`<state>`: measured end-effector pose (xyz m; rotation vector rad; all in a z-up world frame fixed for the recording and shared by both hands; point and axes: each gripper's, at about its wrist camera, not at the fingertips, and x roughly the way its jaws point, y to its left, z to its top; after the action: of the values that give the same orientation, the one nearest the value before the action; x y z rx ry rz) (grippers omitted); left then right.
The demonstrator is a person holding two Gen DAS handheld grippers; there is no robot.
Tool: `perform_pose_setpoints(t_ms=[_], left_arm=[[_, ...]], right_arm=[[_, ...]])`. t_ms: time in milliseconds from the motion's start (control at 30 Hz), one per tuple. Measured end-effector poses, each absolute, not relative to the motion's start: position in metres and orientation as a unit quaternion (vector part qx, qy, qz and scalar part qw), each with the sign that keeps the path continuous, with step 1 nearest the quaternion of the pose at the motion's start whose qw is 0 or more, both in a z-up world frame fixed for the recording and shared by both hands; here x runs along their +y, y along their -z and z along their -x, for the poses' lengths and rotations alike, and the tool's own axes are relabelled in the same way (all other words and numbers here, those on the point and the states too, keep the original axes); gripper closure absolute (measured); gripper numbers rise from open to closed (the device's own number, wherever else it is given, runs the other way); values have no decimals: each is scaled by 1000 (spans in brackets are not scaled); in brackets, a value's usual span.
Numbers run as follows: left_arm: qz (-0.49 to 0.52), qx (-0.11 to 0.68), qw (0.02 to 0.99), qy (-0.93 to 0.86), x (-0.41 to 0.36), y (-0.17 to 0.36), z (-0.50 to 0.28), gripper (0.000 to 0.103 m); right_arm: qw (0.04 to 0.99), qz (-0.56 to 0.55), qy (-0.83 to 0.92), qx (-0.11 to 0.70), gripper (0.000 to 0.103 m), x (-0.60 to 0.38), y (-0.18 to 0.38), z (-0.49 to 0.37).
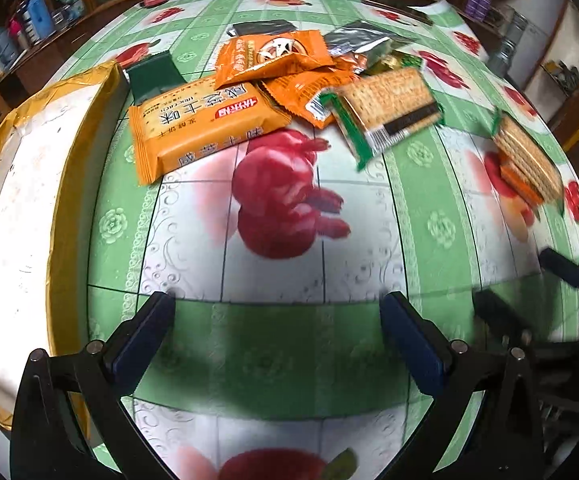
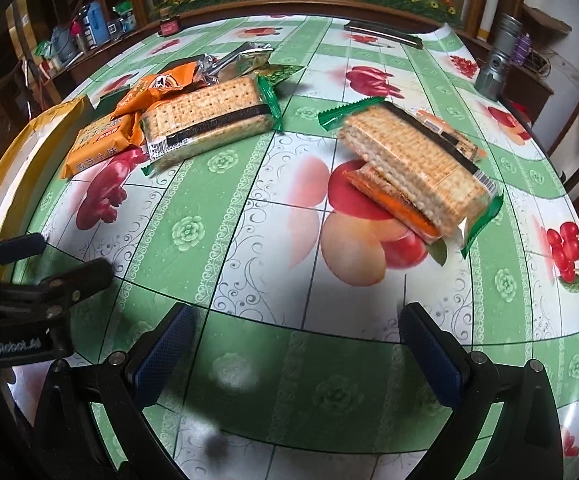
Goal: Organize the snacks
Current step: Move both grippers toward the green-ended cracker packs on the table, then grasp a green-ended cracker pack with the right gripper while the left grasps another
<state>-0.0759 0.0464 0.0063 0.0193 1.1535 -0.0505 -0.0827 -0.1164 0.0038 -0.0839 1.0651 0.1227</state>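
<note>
Tablecloth [image 1: 273,344] beneath two wide-open, empty hand-held grippers [image 1: 277,336] [image 2: 295,348]

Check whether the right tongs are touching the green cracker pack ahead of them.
Apart. The right wrist view shows bare tablecloth between the open right tongs and the cracker pack.

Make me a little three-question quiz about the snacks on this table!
1. True or false: both grippers, the left gripper and the right gripper, hold nothing.
2. What lies under the cracker pack nearest the right gripper? A) a spoon B) an orange pack C) a cup
3. Fill in: the box at the table's left edge has ____ tape on its rim.

Key: 1 true; 2 B; 3 yellow.
</note>
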Motion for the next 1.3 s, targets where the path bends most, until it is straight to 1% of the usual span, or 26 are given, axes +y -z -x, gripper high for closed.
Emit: perform_pose_setpoints(t_ms=[133, 333, 467, 500, 533, 600, 667, 733, 800, 900, 933, 967, 1133, 1300], left_arm=[[-24, 536, 843, 40, 50, -6, 84, 0], [-48, 578, 812, 74, 47, -7, 73, 0], [-41, 581, 807, 96, 47, -10, 67, 0], [-32, 578, 809, 102, 49, -13, 65, 6], [-25, 575, 810, 109, 51, -16, 64, 15], [-7, 568, 814, 125, 56, -25, 59, 25], [-4, 547, 827, 129, 61, -38, 57, 25], [-13, 514, 847, 133, 63, -56, 57, 25], [-14, 480, 867, 134, 69, -76, 55, 25], [-3, 431, 892, 138, 79, -105, 50, 25], [3, 431, 891, 146, 84, -111, 43, 25], [16, 435, 887, 153, 88, -115, 34, 25], [34, 448, 880, 151, 100, -111, 16, 25], [12, 460, 871, 173, 91, -98, 16, 25]], right_arm=[[858, 33, -50, 511, 0, -116, -4, 83], [856, 28, -31, 516, 0, -114, -4, 83], [851, 24, -21, 525, 0, -113, -5, 82], [850, 23, -20, 526, 0, -113, -5, 82], [850, 22, -19, 526, 0, -113, -5, 82], [848, 21, -15, 529, 2, -112, -5, 81], [850, 24, -1, 526, 8, -112, -8, 81], [854, 30, 10, 519, 23, -112, -13, 81], [858, 28, 16, 513, 27, -113, -20, 80], [879, 8, 33, 476, 28, -128, -43, 82], [886, 2, 40, 463, 25, -134, -49, 83], [890, -6, 50, 452, 25, -143, -54, 81], [876, -50, 73, 474, 27, -181, -54, 56], [887, -23, 52, 458, 25, -178, -62, 26]])
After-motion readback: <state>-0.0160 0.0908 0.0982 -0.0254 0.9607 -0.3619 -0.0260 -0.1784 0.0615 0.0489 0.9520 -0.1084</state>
